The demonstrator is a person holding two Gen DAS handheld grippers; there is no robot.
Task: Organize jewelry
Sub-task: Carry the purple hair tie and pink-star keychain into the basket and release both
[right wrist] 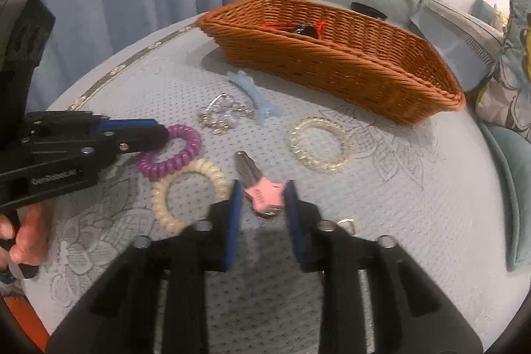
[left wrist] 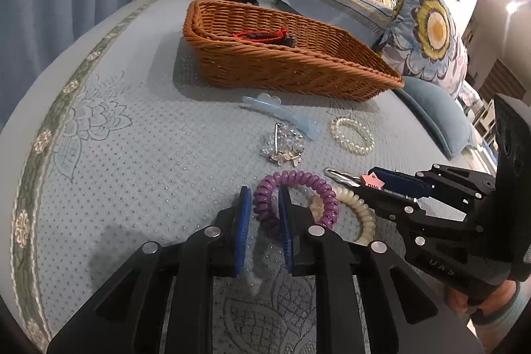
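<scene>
My left gripper (left wrist: 264, 214) is pinching one side of the purple spiral hair tie (left wrist: 295, 198) on the bed (left wrist: 132, 155). My right gripper (right wrist: 262, 204) has its blue pads on both sides of the pink star hair clip (right wrist: 264, 193), and I think it is squeezing it.

The purple tie lies on top of the cream spiral hair tie (left wrist: 360, 214). If I lift, the coils could catch each other and the cream one might come along, then drop somewhere I don't want. The purple tie is stretchy and round, so it could also pop out from my pads.

The pink clip is thin and flat. I only hold its star end, so it could tip or slide out when I lift.

My two grippers are near each other. If both go to the wicker basket (left wrist: 298, 78) together, they could bump.

The pearl bracelet (left wrist: 351, 135), the blue hair clip (left wrist: 282, 113) and the sparkly silver hair clip (left wrist: 282, 148) lie between me and the basket. A low swing could knock them.
</scene>
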